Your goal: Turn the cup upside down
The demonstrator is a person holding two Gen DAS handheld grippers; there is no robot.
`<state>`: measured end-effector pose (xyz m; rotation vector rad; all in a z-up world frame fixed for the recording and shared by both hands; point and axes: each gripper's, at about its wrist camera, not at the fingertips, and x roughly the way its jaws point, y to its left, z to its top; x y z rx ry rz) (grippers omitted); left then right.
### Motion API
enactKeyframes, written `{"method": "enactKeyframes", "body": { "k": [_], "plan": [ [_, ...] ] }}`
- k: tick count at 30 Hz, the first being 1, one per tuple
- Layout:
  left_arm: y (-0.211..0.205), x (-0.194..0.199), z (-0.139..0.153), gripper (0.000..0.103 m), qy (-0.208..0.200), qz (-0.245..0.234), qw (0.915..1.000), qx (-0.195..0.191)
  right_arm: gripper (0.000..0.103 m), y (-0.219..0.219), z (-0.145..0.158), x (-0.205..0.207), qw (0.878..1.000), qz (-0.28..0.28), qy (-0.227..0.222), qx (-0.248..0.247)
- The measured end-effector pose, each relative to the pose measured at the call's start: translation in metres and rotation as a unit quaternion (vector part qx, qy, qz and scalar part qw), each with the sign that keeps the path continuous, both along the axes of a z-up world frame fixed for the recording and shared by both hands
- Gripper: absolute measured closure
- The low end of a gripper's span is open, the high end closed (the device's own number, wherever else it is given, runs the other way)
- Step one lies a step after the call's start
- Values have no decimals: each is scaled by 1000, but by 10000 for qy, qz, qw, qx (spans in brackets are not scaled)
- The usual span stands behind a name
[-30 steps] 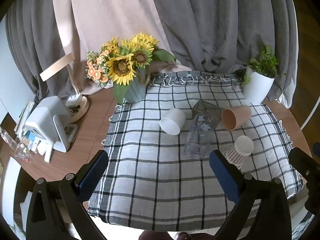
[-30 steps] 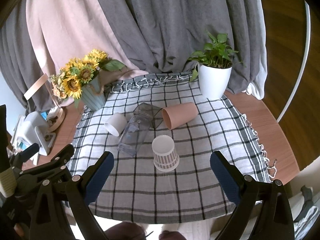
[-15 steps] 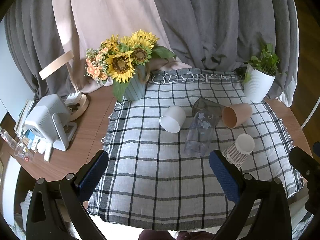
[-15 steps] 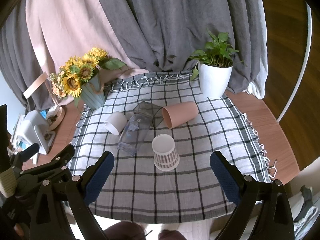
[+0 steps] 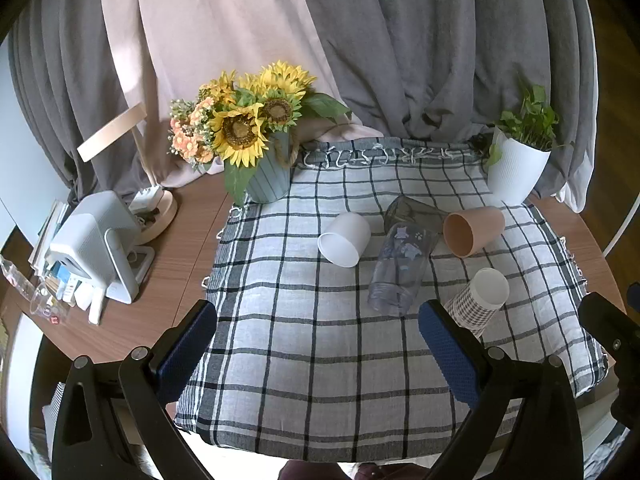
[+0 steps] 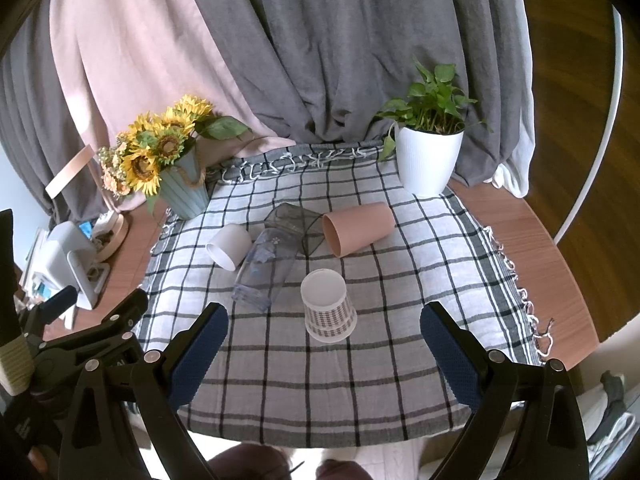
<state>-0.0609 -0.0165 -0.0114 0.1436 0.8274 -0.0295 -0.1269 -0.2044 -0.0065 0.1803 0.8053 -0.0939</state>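
Note:
Several cups lie on a checked cloth. A white cup, a clear plastic tumbler, a dark clear cup and a tan cup lie on their sides. A checked paper cup stands bottom up. My left gripper and right gripper are both open and empty, above the cloth's near edge. The left gripper's body also shows in the right wrist view.
A sunflower vase stands at the cloth's back left corner, a white plant pot at the back right. A white device and small clutter sit on the wooden table to the left. Curtains hang behind.

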Motion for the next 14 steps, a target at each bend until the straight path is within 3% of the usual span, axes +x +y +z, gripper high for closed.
{"method": "enactKeyframes", "body": {
  "k": [14],
  "plan": [
    [-1, 3, -2, 0, -14, -35, 10000, -5, 6, -1, -1, 2, 10000, -4, 17, 0]
  ]
}}
